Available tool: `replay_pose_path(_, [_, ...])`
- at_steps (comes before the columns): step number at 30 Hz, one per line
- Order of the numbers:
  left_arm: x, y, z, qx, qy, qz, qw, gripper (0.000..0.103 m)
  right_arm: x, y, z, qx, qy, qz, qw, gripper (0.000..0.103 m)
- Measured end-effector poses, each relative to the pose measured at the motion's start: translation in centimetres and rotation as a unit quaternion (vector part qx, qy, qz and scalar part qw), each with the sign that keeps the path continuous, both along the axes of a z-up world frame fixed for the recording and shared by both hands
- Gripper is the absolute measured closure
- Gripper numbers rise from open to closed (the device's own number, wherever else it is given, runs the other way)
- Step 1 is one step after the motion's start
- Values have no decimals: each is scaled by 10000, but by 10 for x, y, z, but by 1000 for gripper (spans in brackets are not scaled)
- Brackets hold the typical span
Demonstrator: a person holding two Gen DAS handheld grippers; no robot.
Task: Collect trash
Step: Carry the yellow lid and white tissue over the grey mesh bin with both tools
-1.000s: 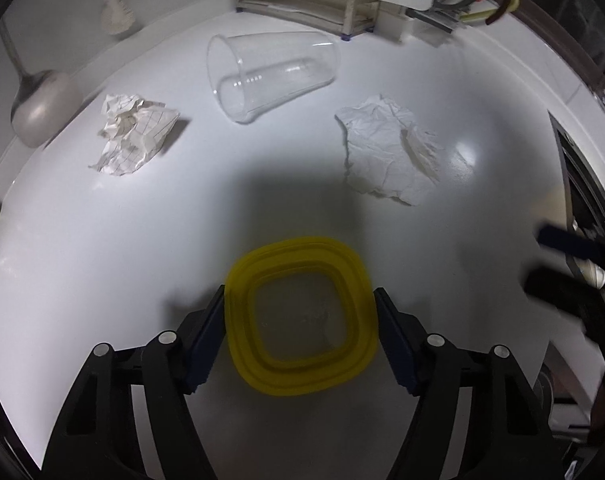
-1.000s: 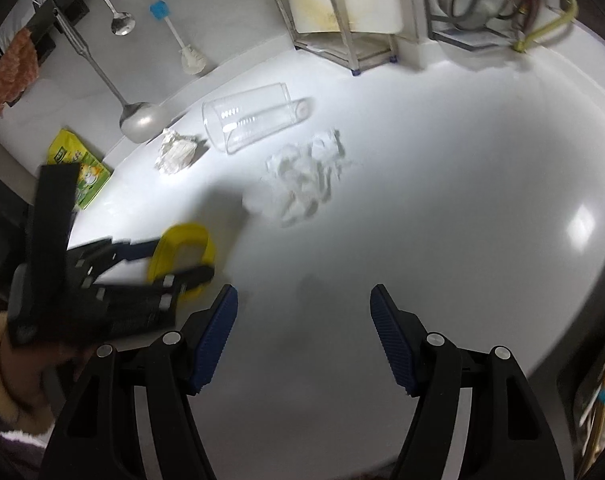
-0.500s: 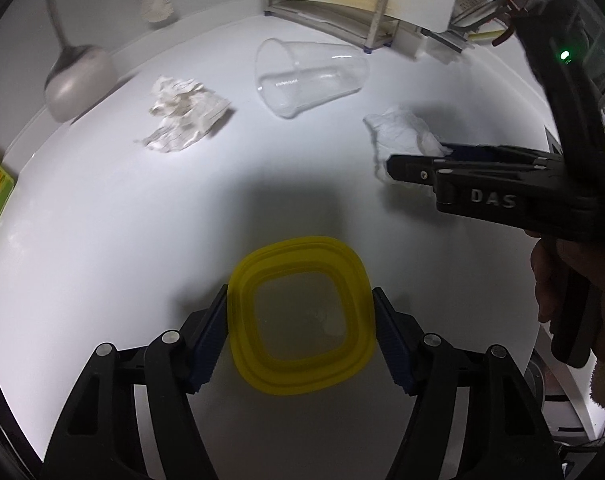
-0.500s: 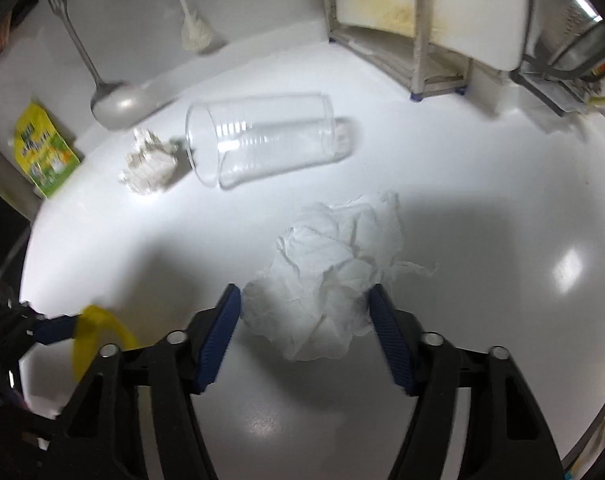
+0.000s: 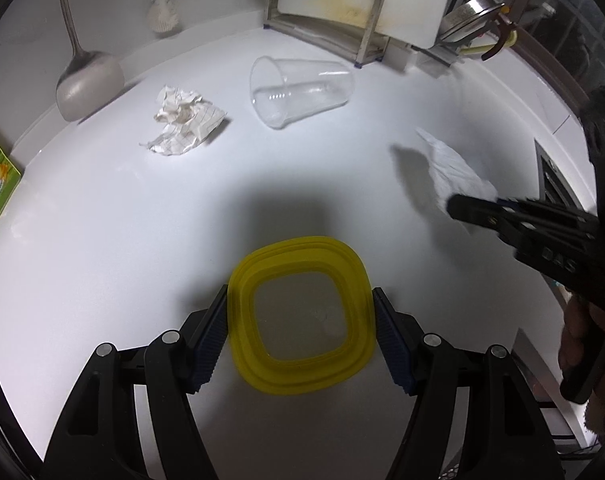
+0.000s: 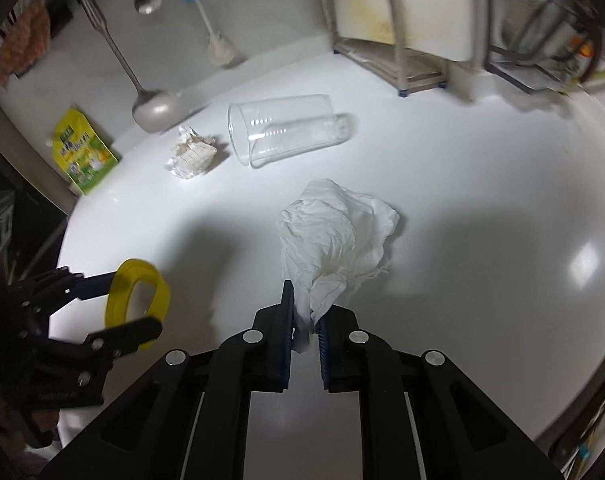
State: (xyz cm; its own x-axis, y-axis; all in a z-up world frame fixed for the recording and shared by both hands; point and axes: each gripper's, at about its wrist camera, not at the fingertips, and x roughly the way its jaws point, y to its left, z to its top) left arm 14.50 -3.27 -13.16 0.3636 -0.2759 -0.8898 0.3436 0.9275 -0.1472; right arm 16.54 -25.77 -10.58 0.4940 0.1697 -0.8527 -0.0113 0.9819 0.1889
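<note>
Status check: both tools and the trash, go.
Left tool shut on yellow-rimmed container. Right tool shut on crumpled white tissue. Gridded paper wad and tipped clear plastic cup on counter; nothing in the way.

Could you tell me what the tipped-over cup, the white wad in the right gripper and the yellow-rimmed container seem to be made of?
The cup looks like thin clear plastic: see-through with glossy highlights. The white wad, pinched in the right gripper, looks like soft tissue paper: matte with fine crumpled folds. The yellow-rimmed container, clamped by the left gripper, seems plastic, with an opaque stepped rim and a translucent body.
</note>
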Motion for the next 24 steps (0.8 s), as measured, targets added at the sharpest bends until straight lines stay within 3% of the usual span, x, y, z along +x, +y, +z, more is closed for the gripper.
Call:
replay_pose_path(9, [-31, -6, 20, -33, -176, 40, 9998, 37, -65, -17, 21, 236, -111, -120, 9996, 93])
replay_pose_path(24, [-91, -8, 46, -48, -361, 230, 9991, 37, -155, -9, 36, 212, -122, 72, 9997, 92])
